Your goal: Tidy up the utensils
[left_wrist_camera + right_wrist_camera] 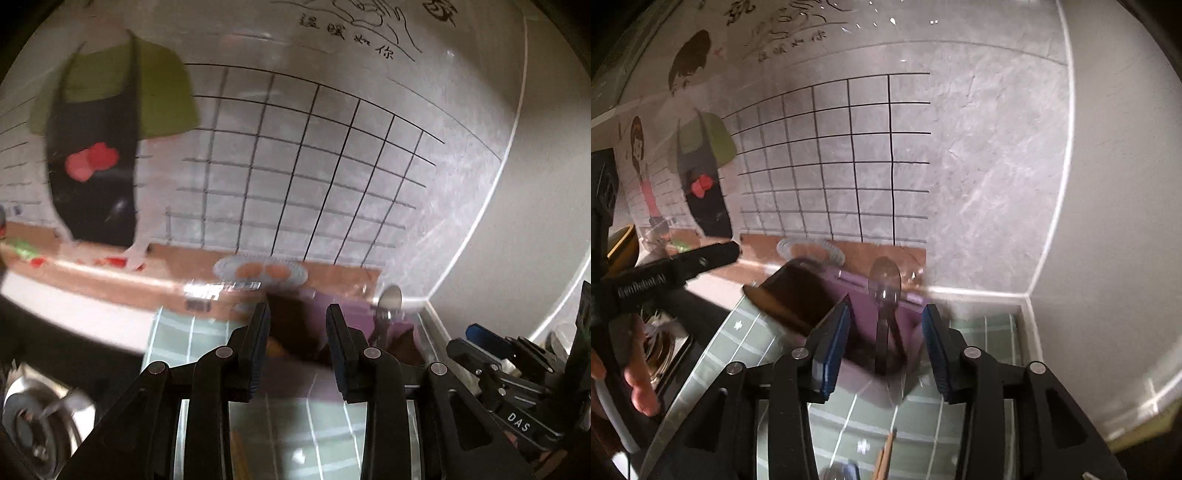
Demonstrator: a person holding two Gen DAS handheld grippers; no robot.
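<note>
A purple utensil holder (886, 317) stands on the green tiled mat (849, 424) against the wall. A metal spoon (885, 284) stands upright in it, bowl up. A dark brown wooden spatula (790, 291) leans out of its left side. My right gripper (886, 332) is open and empty, its jaws either side of the holder. My left gripper (298, 325) is open and empty in front of the same holder (354, 314), where the spoon (389, 299) shows at the right. The left gripper's body (665, 273) shows in the right wrist view.
The tiled wall with a cartoon sticker (701, 166) is close behind. A wall corner (1030, 295) lies to the right. A stove burner (26, 417) is at the lower left. A wooden utensil handle (884, 458) lies on the mat. The right gripper's body (517, 376) is at the right.
</note>
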